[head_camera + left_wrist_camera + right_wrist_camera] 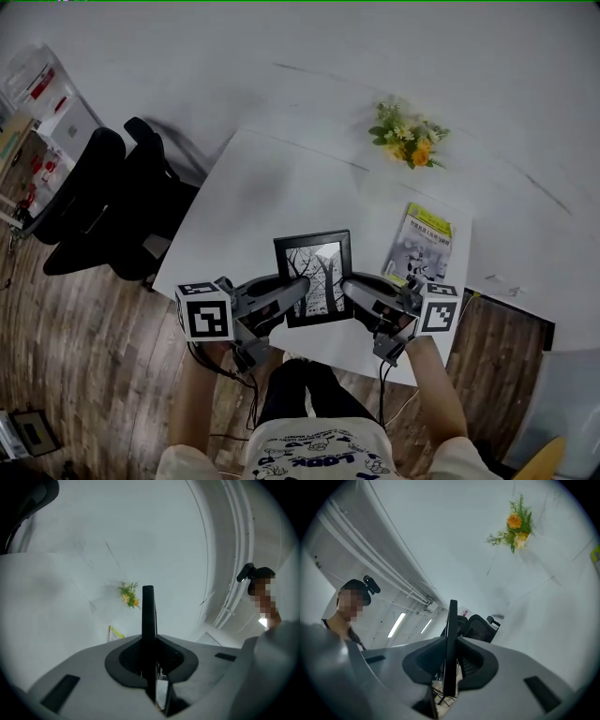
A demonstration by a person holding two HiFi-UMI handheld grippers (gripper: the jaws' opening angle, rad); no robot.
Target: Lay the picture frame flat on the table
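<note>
A black picture frame [316, 277] with a black-and-white tree print hangs over the near part of the white table [244, 202], held by both side edges. My left gripper [302, 292] is shut on its left edge, and my right gripper [348, 289] is shut on its right edge. In the left gripper view the frame [148, 620] shows edge-on, a thin black bar squeezed between the dark pads [125, 660]. The right gripper view shows the same: the frame's edge [451, 644] stands upright between the pads [476, 660].
A yellow-green booklet [421, 242] lies on the table right of the frame. A small bunch of yellow and orange flowers [409, 137] sits at the far side. A black office chair [103, 202] stands left of the table on the wooden floor. The person's knees show below the table's near edge.
</note>
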